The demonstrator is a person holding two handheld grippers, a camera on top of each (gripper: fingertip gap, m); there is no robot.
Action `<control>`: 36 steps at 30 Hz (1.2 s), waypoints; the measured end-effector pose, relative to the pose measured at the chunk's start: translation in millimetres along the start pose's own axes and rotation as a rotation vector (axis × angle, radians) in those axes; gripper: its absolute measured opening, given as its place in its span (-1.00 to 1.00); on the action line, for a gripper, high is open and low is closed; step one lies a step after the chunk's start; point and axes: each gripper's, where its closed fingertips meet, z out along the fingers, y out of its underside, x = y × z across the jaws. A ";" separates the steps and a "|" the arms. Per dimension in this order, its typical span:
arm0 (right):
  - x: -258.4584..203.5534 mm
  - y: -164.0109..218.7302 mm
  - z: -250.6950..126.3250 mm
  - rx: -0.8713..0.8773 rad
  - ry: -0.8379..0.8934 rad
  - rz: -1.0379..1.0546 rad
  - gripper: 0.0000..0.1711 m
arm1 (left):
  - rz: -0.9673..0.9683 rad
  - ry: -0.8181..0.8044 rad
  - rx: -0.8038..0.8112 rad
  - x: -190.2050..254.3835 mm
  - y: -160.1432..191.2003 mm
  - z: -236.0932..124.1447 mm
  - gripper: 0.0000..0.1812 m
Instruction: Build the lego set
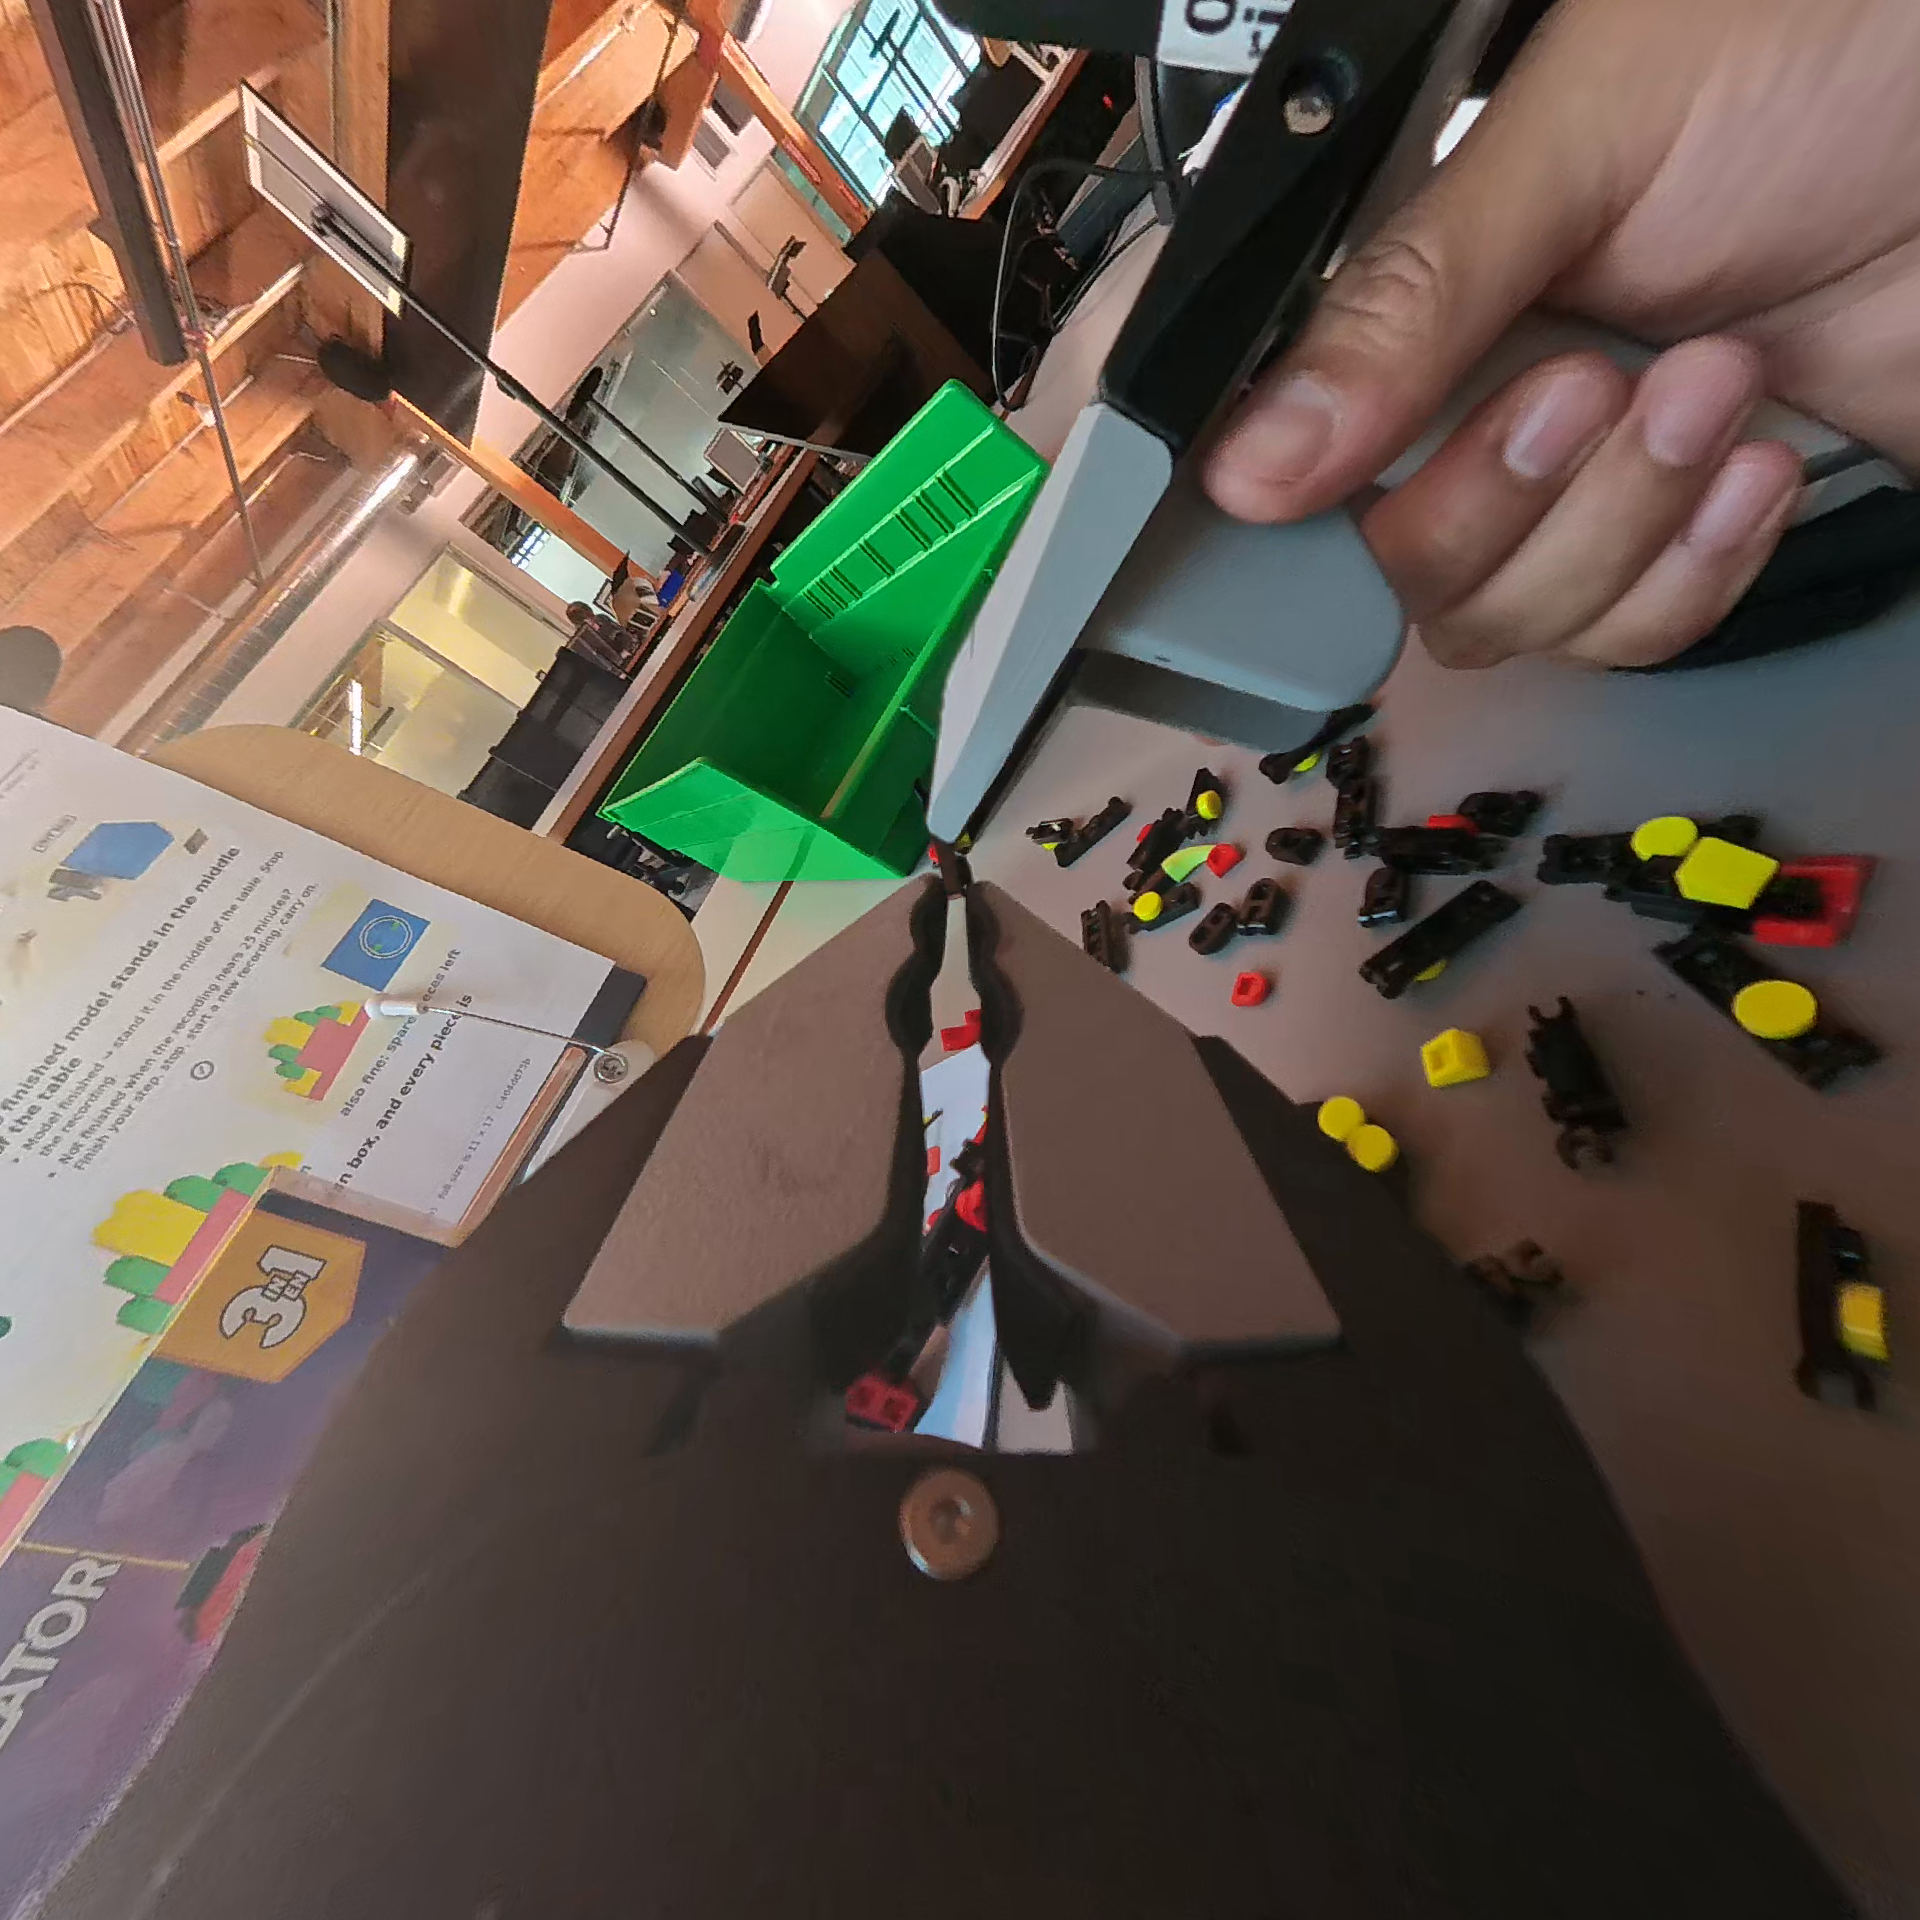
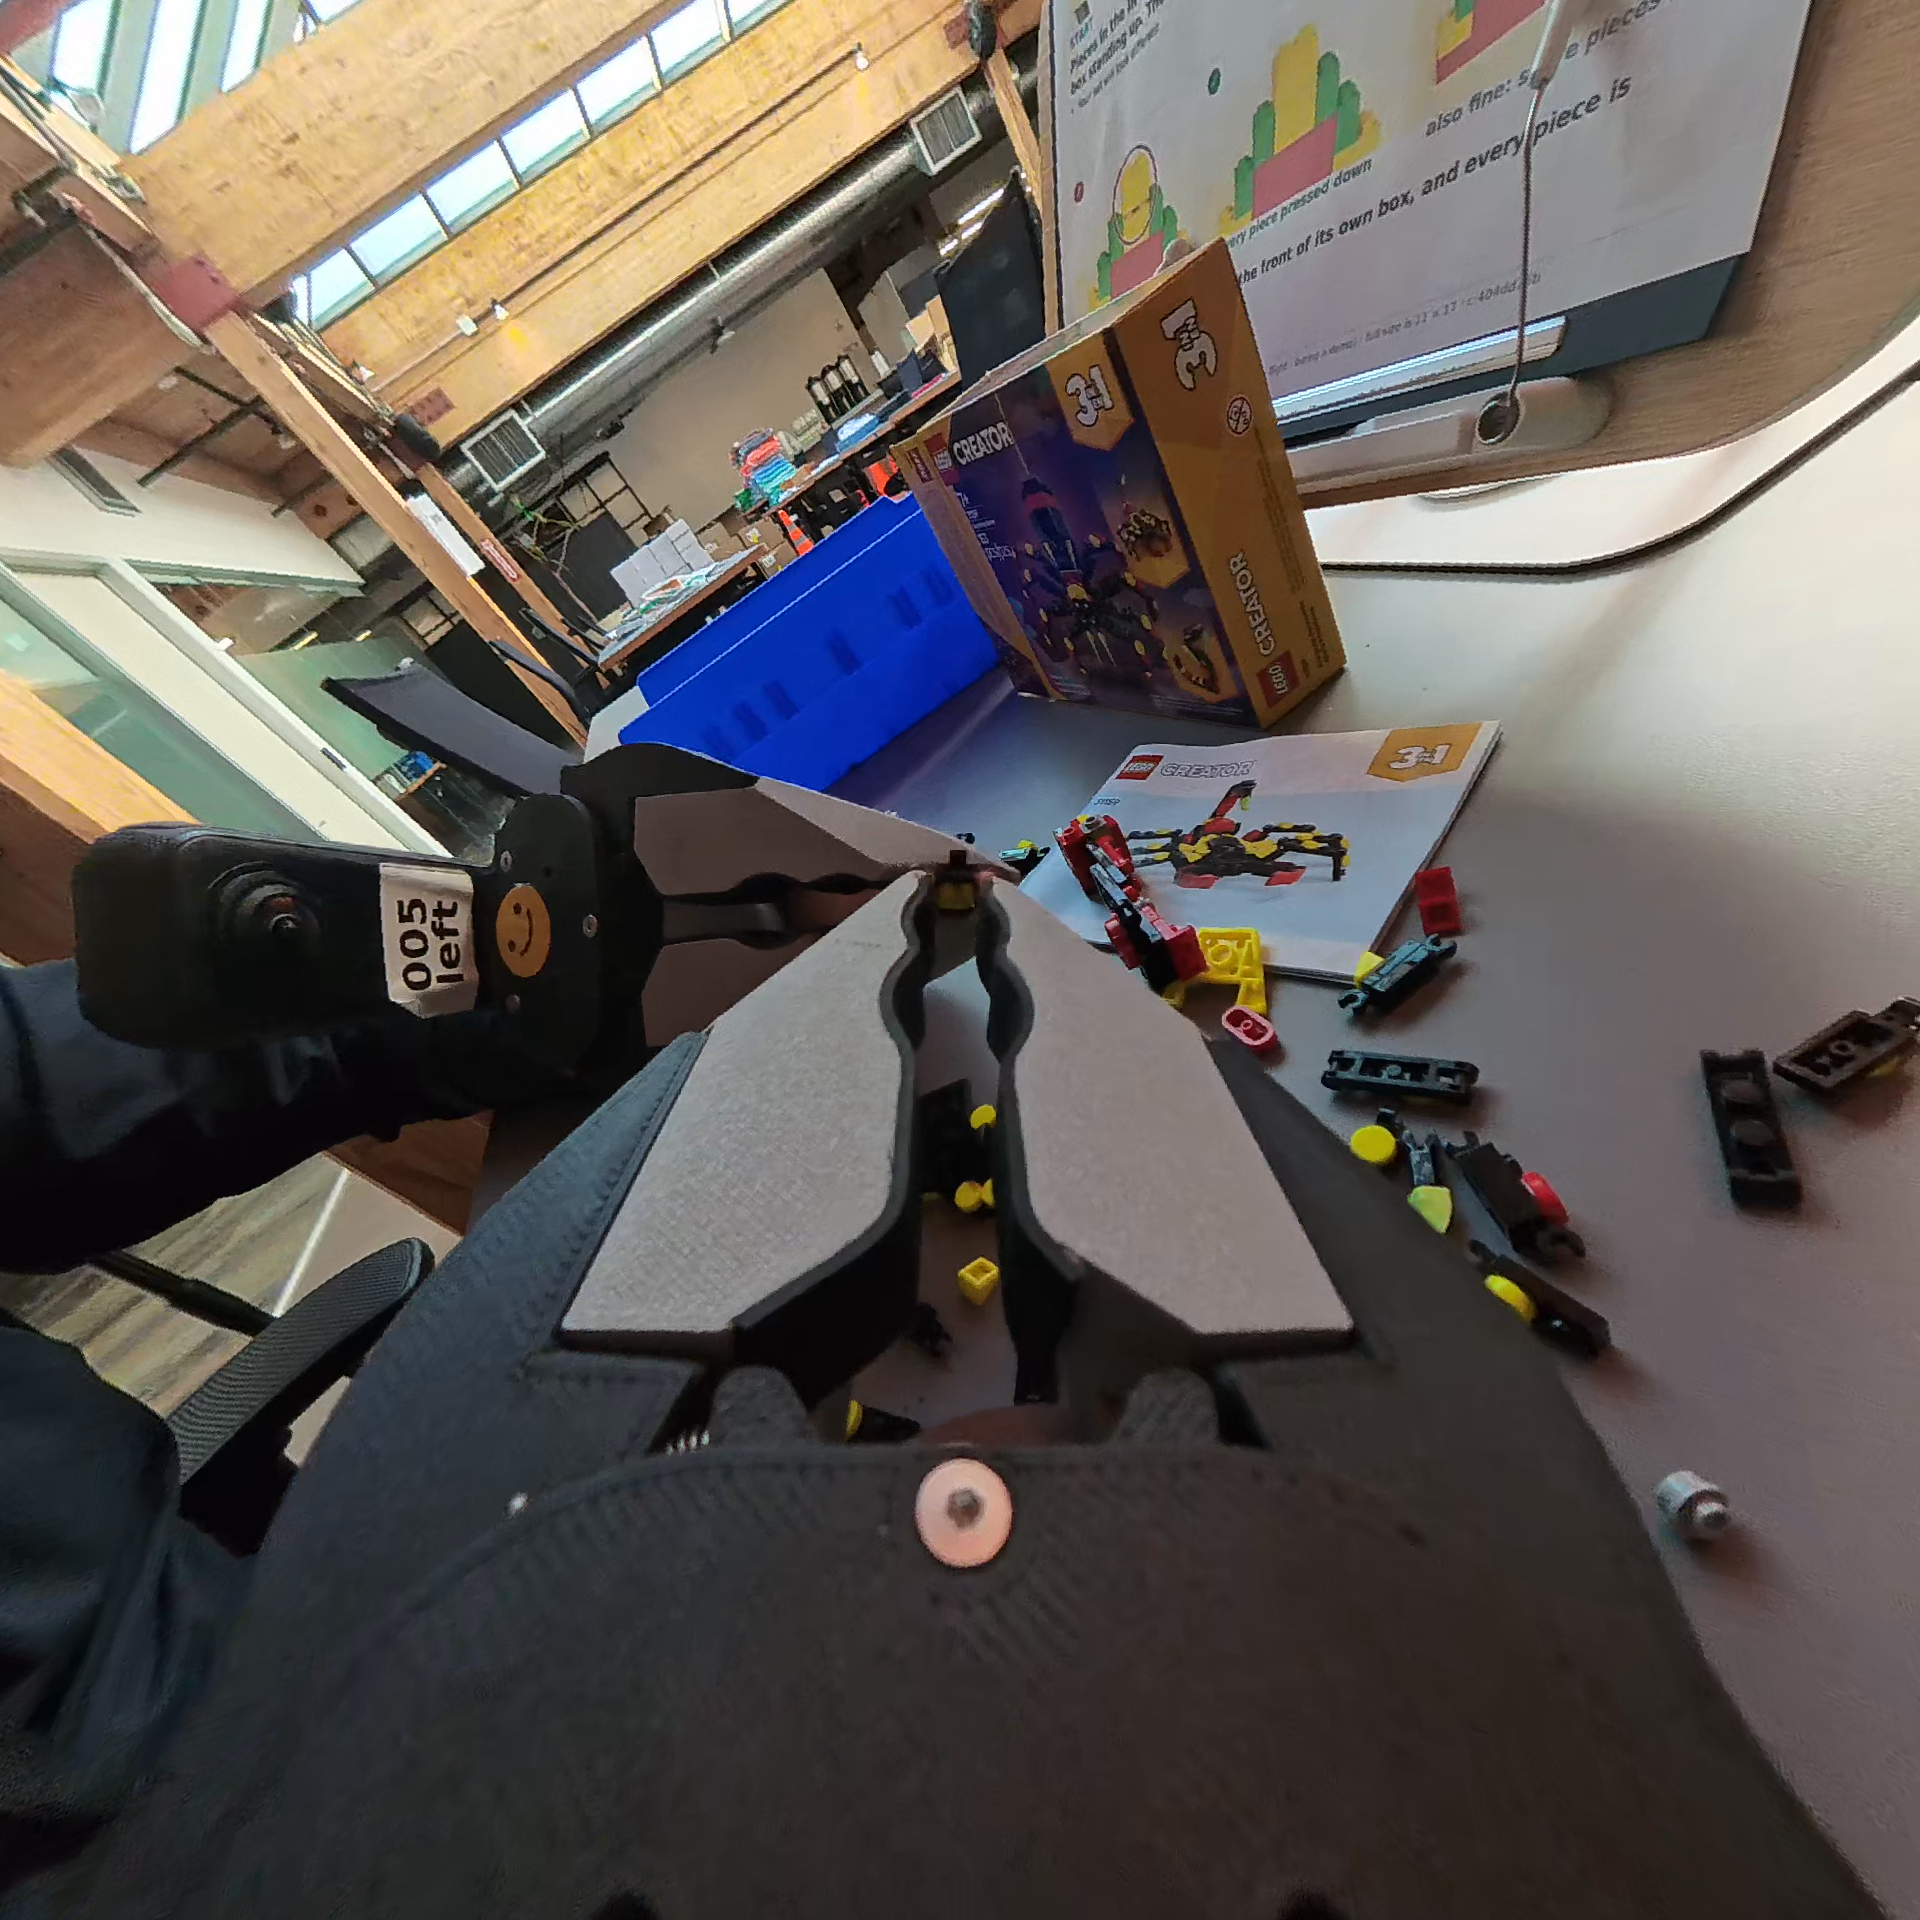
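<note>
Between the tips of the right claw (image 2: 954, 891), at twelve o'clock in its own view, sits a small black-and-yellow piece (image 2: 954, 894), pinched nearly shut on. The left claw (image 2: 961, 868) comes in from nine o'clock, its tips meeting the same spot; in the left wrist view its fingers are all but closed on something small and dark at the tips, though whether it grips the same piece or a second one I cannot tell. My guess is that a small sub-assembly is being pressed together in mid-air; the next move calls for squaring the two parts stud to socket and squeezing without letting either twist out.

Below and past the claws, loose bricks (image 2: 1455, 1174) in black, yellow and red lie scattered on the tabletop (image 2: 1714, 831) from two to four o'clock. A partly built red-and-black section (image 2: 1138, 930) rests at one o'clock, against the edge of the instruction booklet (image 2: 1299, 831). Farther off at twelve stands the set's box (image 2: 1164, 520), a blue bin (image 2: 821, 655) beside it at eleven. A green bin (image 1: 831, 665) shows in the left view. Booklet, box and a printed sheet (image 2: 1403, 156) behind carry writing, which I leave unread.
</note>
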 end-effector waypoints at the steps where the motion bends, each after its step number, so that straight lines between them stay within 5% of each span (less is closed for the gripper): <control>1: -0.6 0.0 -0.3 0.000 -0.005 0.001 -0.95 | -0.005 0.004 0.004 0.0 -0.5 -0.2 -0.99; 24: 17.3 52.3 -6.0 -0.454 0.147 -0.440 -0.99 | 0.520 0.035 -0.067 22.7 20.6 1.8 -1.00; 31: 14.3 42.2 -5.1 -0.377 0.126 -0.454 -0.99 | 0.437 0.036 -0.055 17.8 18.3 2.0 -1.00; 36: 3.1 17.5 -4.5 -0.190 0.081 -0.339 -1.00 | 0.147 0.083 -0.024 8.8 13.9 -0.6 -1.00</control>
